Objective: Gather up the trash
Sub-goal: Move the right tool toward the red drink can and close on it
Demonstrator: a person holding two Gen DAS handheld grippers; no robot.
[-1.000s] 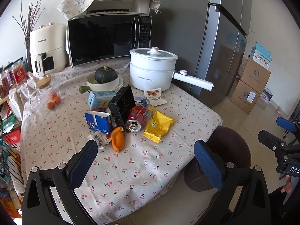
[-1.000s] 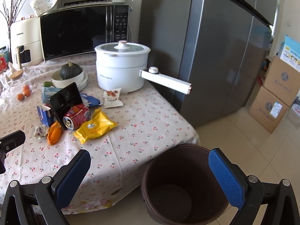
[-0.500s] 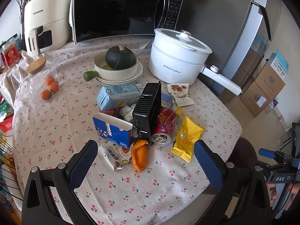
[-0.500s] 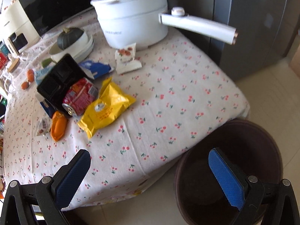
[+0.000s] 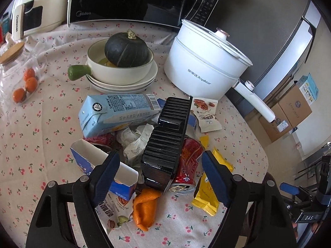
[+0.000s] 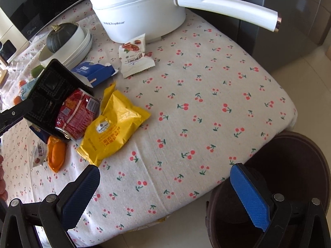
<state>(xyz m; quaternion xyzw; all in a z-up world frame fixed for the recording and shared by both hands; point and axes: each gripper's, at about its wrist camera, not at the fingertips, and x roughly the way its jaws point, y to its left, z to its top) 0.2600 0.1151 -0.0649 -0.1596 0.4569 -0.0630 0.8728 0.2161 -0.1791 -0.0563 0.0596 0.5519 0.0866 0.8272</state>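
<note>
Leftmost in the heap: opened blue carton (image 5: 103, 170), partly behind the left gripper's near finger, with the pale blue milk carton (image 5: 115, 111) lying flat beyond it and crumpled paper (image 5: 135, 142) between. Left gripper (image 5: 160, 177) spread wide and empty, poised low over the pile, jaws straddling the black plastic tray (image 5: 167, 144) (propped on edge, leaning on the red can (image 5: 187, 169)). Reads as the reach for a first piece, nothing gripped so far. Next move, by judgement: drop a little, close across the tray's ribbed walls, lift without rolling the can. Orange peel (image 5: 144, 210) just under the tray's near end; yellow snack packet (image 5: 209, 194) beside the right finger, touching the can.

Further right: right gripper (image 6: 163, 196) likewise wide apart and holding nothing, hovering over bare cherry-print tablecloth (image 6: 206, 95) near the table edge, well apart from the pile. Brown trash bin (image 6: 300, 165) on the floor, below that edge, just under the right finger; looks empty, though the bottom is dark.
</note>
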